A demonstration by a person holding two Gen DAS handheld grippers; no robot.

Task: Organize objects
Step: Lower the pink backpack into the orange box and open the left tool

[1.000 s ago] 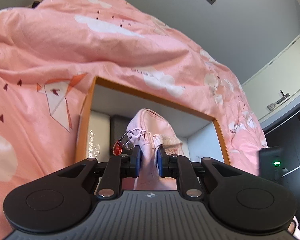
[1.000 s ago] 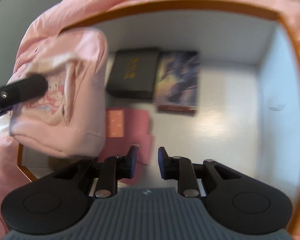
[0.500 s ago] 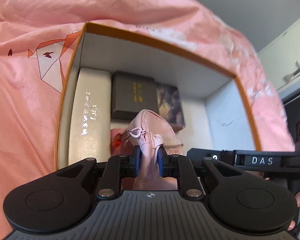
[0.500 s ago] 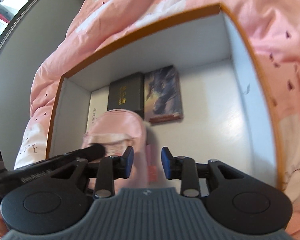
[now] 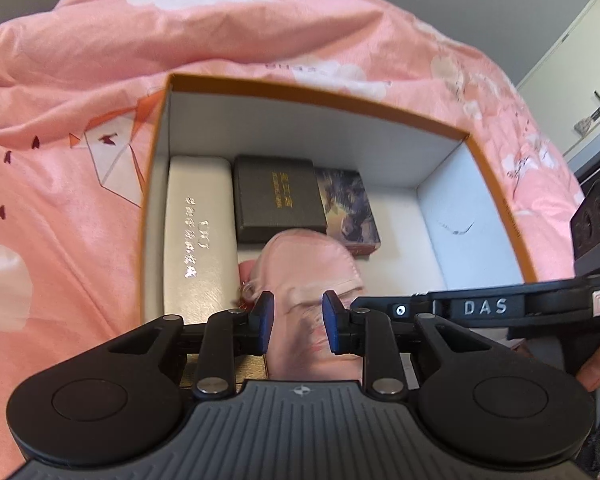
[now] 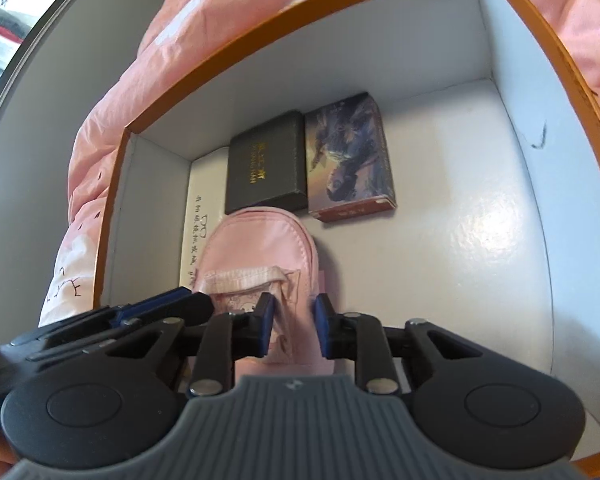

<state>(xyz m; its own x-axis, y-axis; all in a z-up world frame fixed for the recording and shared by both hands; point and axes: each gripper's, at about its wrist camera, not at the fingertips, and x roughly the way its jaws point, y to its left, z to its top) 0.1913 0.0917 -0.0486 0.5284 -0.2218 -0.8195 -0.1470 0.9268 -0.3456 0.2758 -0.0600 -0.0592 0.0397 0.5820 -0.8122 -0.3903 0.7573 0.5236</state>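
From the left wrist view, the left gripper straddles the small pink pouch, which sits inside the orange-rimmed box on the bed; its jaws have just been opening and now stand slightly off the fabric, so the grasp looks released. At twelve o'clock from the pouch lies a matte dark case with gold lettering, at one o'clock a glossy illustrated card box, and at ten o'clock a long white leatherette case. The pink printed quilt around the box is soft and creased. From the right wrist view, the right gripper has just been closing, and its blue pads appear to pinch the soft, stitched fabric of the pouch. To do the step well, the pouch should probably be lowered flat onto the white box floor, clear of the neighbouring cases, before it is let go.
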